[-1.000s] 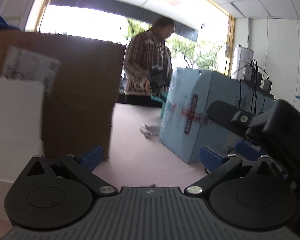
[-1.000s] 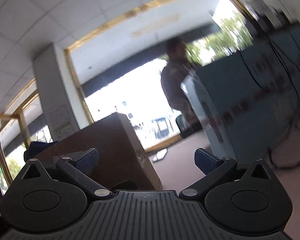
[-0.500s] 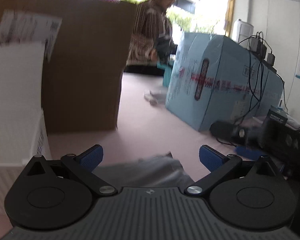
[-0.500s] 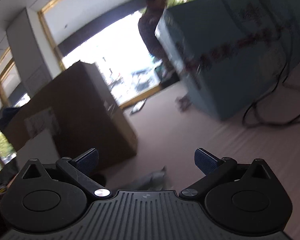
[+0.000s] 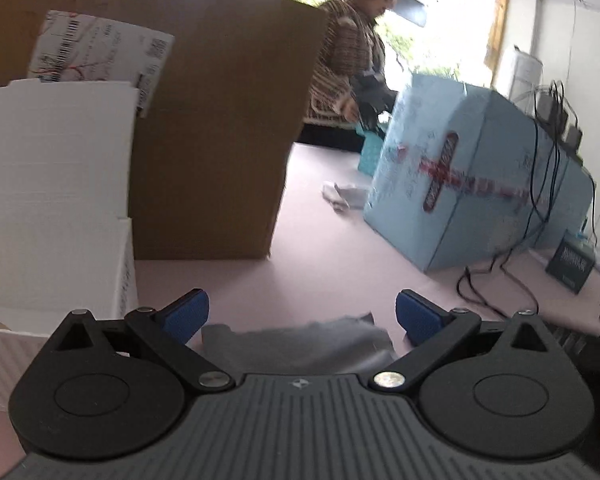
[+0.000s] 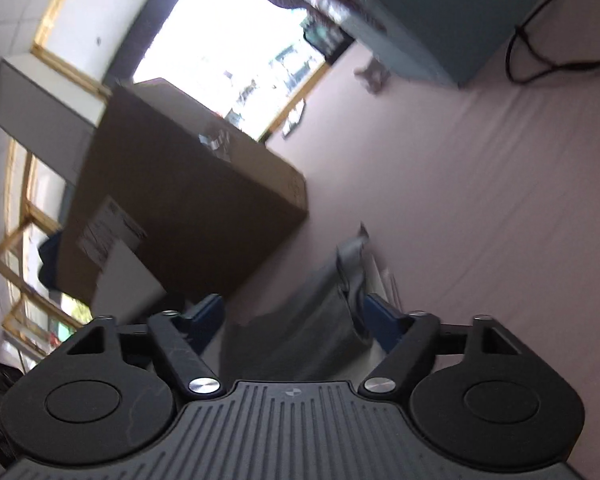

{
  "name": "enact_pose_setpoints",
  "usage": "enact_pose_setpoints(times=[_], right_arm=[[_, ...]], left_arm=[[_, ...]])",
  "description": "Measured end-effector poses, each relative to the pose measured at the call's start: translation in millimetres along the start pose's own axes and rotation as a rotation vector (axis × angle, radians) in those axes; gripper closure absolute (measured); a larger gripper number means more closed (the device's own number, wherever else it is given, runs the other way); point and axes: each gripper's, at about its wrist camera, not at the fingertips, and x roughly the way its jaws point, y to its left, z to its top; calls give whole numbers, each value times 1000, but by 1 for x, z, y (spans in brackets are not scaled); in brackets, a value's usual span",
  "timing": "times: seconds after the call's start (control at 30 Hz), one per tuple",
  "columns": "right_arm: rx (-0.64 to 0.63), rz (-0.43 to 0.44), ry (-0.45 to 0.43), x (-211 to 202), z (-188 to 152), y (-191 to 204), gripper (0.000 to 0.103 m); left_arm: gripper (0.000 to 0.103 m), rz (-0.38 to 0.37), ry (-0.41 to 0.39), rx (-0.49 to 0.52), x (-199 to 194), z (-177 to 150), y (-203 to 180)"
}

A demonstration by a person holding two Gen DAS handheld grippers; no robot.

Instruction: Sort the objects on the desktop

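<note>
Both grippers spread with nothing clamped: crumpled grey foil pouch [image 5: 300,344] lies on the pink tabletop [image 5: 340,256] low-centre between left gripper [image 5: 302,312] tips, long axis crosswise, while right gripper [image 6: 294,314] (nearer, judging) straddles it lengthwise, brown cardboard box [image 5: 204,136] crowding upper left, open room right.

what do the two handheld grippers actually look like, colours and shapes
Both look alike. The left gripper and right gripper each have a dark grey ribbed body with a small logo at its top edge, two round black discs, black angled link arms with silver rivets, and blue ribbed fingertip pads. No cables or sleeves show.
</note>
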Motion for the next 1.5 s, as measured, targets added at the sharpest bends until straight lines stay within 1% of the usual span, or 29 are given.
enact_pose_setpoints(times=[0.03,0.07,0.13,0.2,0.27,0.3,0.33,0.4,0.47,0.5,0.57,0.63,0.7,0.73,0.83,0.93,1.0,1.07,1.13,1.27,1.33,1.43,1.47,1.5], right_arm=[[-16,-10,10,2,-2,2,31],[-44,-37,18,3,-3,6,31],[-100,-118,27,8,-7,12,32],[-127,-136,34,9,-9,14,32],[-147,-144,34,11,-10,14,32],[-169,-158,31,12,-11,16,36],[-197,-179,28,13,-13,18,41],[-280,-252,17,17,-17,23,73],[-340,-308,7,21,-20,26,88],[-345,-308,6,21,-20,26,97],[-326,-285,4,19,-17,25,97],[-335,-277,-24,11,-14,26,98],[-341,-274,-58,2,-11,27,98],[-337,-268,-72,-2,-9,27,98],[-294,-273,-95,-10,-2,20,98],[-267,-279,-92,-12,1,16,98],[-271,-278,-89,-11,0,17,98],[-282,-282,-89,-10,0,19,98],[-284,-284,-87,-10,-1,19,98],[-282,-283,-80,-9,-3,21,98],[-284,-283,-78,-9,-3,21,98],[-283,-285,-73,-8,-4,22,98],[-283,-285,-71,-8,-5,22,98],[-282,-285,-69,-7,-5,22,98]], left_arm=[[2,-5,4,-20,-1,2,3],[2,-11,10,-41,-1,3,6],[2,-21,23,-75,0,6,11],[2,-23,30,-91,0,8,14],[2,-16,28,-83,-1,10,14],[2,-12,27,-77,-1,11,14],[2,-8,25,-72,-2,11,14],[2,-7,26,-71,-2,13,15],[2,-10,32,-74,-1,14,16],[2,-15,38,-72,-1,14,16],[2,-36,56,-66,0,16,17],[2,-63,76,-59,-1,17,16],[2,-93,116,-47,-1,19,14],[2,-96,140,-42,-1,19,13],[2,-75,214,-8,0,15,6],[3,-68,271,39,6,8,-3],[4,-53,302,56,12,1,-8],[8,-57,332,47,19,-5,-8],[10,-72,368,8,27,-10,-3],[18,-84,426,-59,41,-19,7],[19,-89,418,-69,43,-21,9],[27,-84,413,-72,42,-21,9],[37,-76,410,-69,42,-21,9],[49,-64,407,-64,42,-21,8]])
